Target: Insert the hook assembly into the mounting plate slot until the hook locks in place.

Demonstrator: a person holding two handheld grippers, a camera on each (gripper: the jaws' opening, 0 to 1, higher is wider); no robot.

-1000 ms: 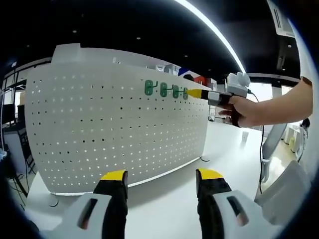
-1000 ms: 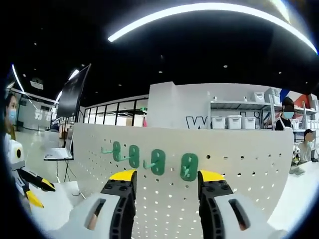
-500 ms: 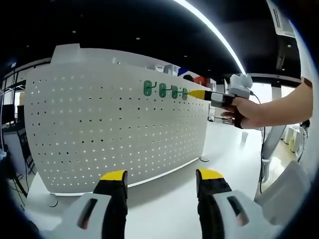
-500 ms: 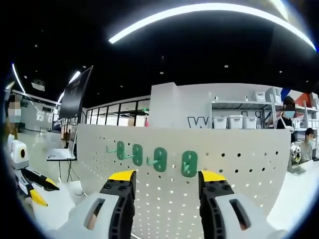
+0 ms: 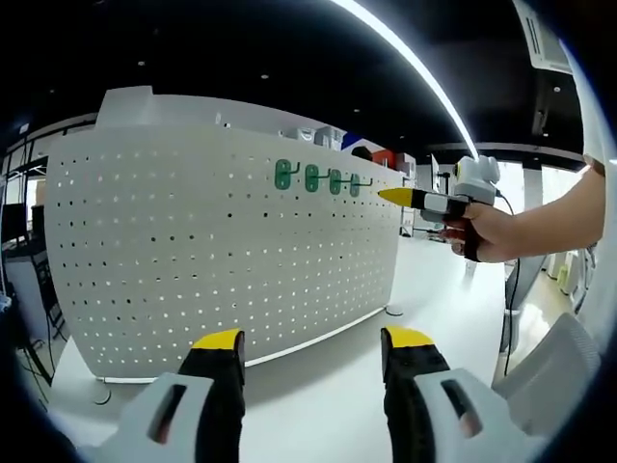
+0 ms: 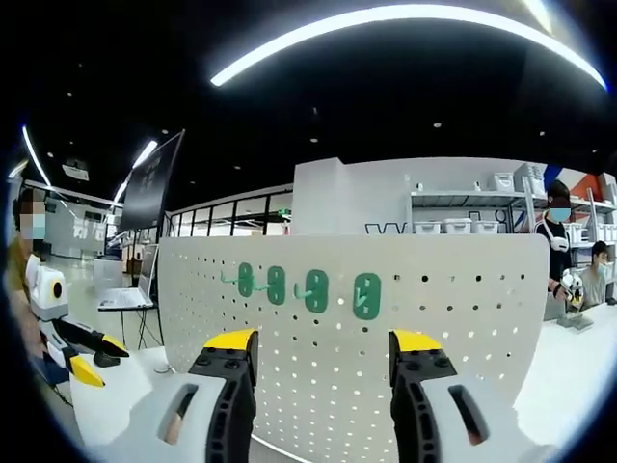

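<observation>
A white perforated mounting plate (image 5: 212, 231) stands upright on the table. Several green hooks (image 5: 313, 177) hang in a row near its top right edge. In the right gripper view the same hooks (image 6: 315, 289) sit side by side on the plate (image 6: 463, 318), straight ahead above my jaws. My right gripper (image 6: 323, 342) is open and holds nothing. From the left it appears as a yellow-tipped right gripper (image 5: 388, 196) in a person's hand, a short way off the hooks. My left gripper (image 5: 313, 342) is open and empty, low before the plate. The left gripper (image 6: 87, 355) also appears at far left.
The white table (image 5: 328, 386) runs in front of the plate, whose small foot (image 5: 393, 311) rests on it. A dark screen (image 6: 154, 188) and a laptop (image 6: 120, 297) stand at the left. Shelves with bins (image 6: 453, 228) and people (image 6: 559, 241) are behind.
My right gripper has drawn back from the plate, away from the hooks, which now look smaller and farther. The left gripper has stayed still and open.
</observation>
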